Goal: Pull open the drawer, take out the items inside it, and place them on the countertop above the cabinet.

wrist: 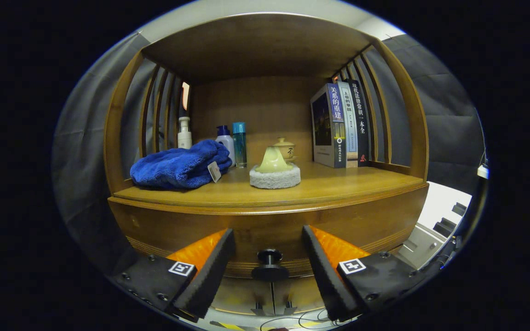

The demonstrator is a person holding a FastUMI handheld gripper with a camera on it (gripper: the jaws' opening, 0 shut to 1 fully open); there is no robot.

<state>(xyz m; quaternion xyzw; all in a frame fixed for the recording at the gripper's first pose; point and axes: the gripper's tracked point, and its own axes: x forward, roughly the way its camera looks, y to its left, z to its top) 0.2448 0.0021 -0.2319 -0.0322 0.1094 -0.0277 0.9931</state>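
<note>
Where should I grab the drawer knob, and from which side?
Grip the round drawer knob by its rim, coming straight on from the front. It stands out from the drawer front on a short stem, and the open gripper already has it between the fingers, untouched.
</note>
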